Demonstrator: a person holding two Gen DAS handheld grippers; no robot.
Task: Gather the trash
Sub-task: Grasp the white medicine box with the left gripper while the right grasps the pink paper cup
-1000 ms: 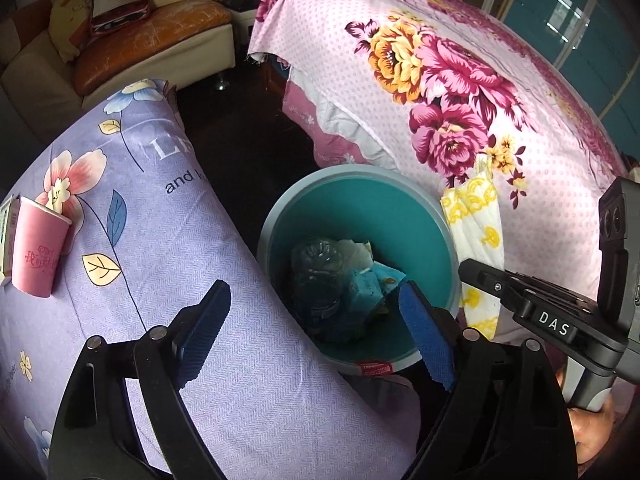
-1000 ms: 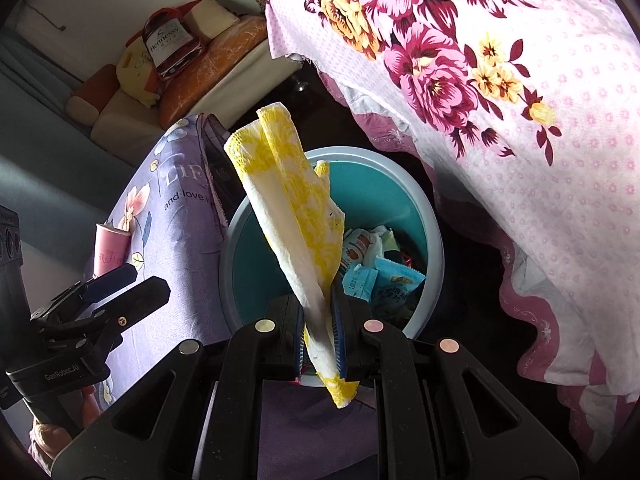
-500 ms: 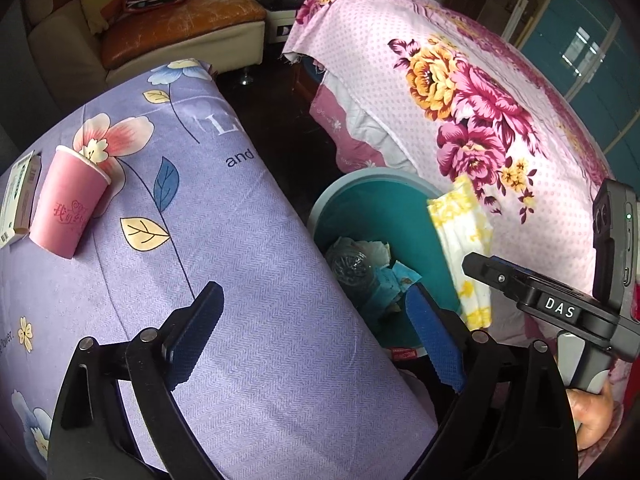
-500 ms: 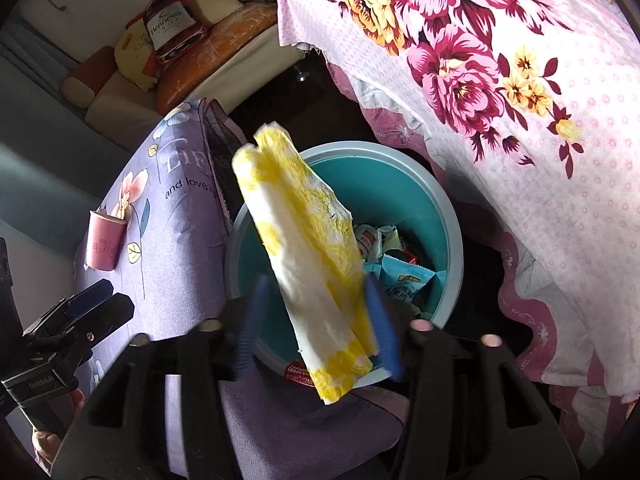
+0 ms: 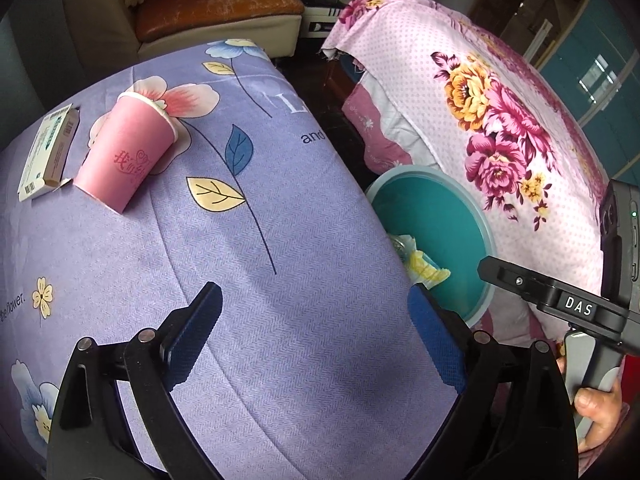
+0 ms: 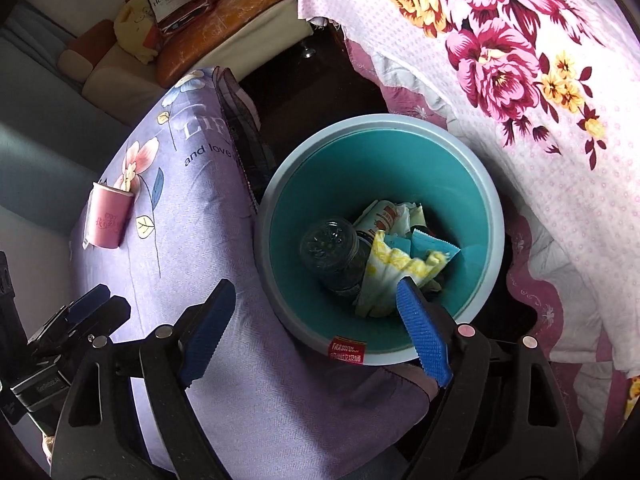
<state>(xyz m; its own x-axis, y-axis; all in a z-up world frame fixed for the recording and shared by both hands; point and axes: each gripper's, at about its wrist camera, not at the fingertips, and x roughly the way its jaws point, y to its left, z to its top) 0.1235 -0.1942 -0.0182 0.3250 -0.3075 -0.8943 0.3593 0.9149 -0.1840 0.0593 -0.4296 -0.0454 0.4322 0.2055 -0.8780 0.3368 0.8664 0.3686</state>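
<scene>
The right tongs (image 6: 316, 328) had just been opening and stood wide apart over the bin (image 6: 490, 216), with nothing between them. The yellow-and-white wrapper (image 6: 394, 264) they had pinched a second earlier now lay inside the bin, on top of a clear plastic bottle (image 6: 332, 252) and some snack packets (image 6: 434, 246). That piece of trash counted as collected.

The left tongs (image 5: 316, 332) had also been opening a little further and were spread wide and empty. Their view had swung away from the bin and over the table, covered in a purple flowered cloth (image 5: 280, 280). A pink paper cup (image 5: 128, 156) lay tipped on its side there, touching or just beside a small white carton (image 5: 48, 152); the fisheye edge made it hard to tell which.

Both looked like the remaining trash, and the left tongs seemed better placed to go for the cup next. The bin stood between the table and a bed under a pink flowered sheet (image 5: 500, 128).
</scene>
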